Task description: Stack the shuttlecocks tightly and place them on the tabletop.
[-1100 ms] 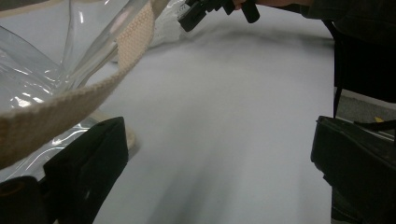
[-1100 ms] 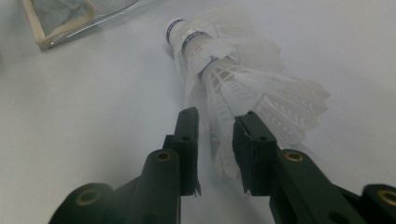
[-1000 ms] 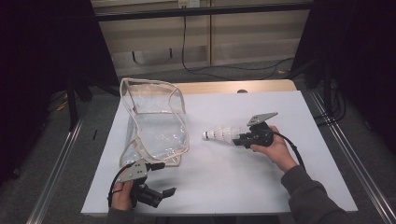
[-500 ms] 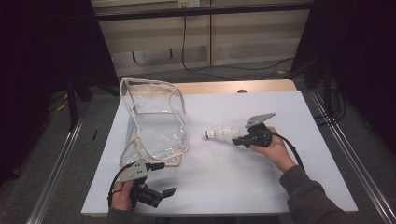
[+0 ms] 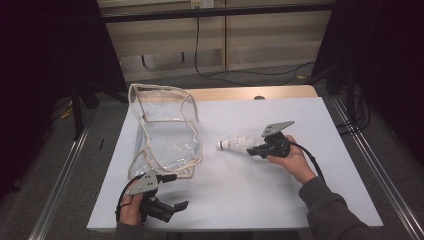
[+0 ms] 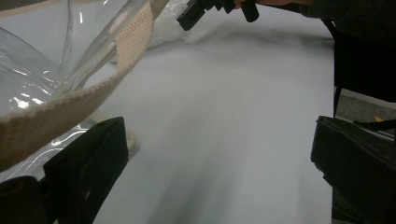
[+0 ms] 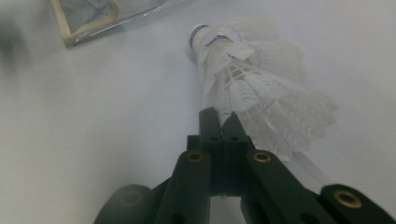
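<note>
Right gripper [image 5: 253, 150] mid-table, jaws just closed, pinching feather skirt of white shuttlecock [image 5: 237, 143]; shuttlecock lies on white table [image 5: 260, 195], cork pointing toward clear bag [image 5: 165, 132], bare gap between them. Left gripper [image 5: 175, 192] at near-left table edge, jaws apart, nothing between, one jaw just beside bag's beige trim [image 6: 70, 100]. Open table in front of and right of right gripper.
</note>
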{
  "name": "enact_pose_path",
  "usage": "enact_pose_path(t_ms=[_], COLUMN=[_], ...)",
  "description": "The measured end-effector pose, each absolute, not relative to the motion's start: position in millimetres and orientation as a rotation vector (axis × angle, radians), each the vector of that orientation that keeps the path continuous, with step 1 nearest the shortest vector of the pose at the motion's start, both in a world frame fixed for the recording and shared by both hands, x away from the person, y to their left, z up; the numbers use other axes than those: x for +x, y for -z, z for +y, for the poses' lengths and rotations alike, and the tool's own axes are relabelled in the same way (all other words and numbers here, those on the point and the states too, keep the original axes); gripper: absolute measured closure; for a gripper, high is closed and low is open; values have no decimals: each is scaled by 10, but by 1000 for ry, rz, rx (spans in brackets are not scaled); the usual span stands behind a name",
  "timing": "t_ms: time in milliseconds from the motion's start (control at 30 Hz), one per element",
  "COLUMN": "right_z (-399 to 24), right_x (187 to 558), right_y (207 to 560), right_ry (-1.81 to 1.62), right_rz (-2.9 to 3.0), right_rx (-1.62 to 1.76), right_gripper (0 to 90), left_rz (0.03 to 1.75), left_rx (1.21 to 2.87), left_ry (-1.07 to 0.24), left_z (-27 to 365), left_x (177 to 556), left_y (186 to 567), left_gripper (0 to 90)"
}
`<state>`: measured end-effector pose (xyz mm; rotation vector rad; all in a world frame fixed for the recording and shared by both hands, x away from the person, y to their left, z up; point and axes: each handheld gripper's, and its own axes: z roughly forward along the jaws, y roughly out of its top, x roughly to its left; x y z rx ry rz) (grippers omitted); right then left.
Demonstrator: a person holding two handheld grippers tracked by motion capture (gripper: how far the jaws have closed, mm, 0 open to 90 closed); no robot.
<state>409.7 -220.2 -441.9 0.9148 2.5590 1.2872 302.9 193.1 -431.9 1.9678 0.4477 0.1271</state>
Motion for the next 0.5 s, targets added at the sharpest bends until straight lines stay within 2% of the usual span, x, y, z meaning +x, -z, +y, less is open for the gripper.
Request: enact_pose_path(t_ms=[500], right_z=[-2159], right_x=[4122], right_y=[4416], right_ry=[-1284], right_rz=[2561], right_rx=[901], right_gripper=[900], left_rz=[446], left_rx=[1970], left_ry=[-127], left_z=[1934], left_x=[3033], left_y=[4320], left_gripper=[41])
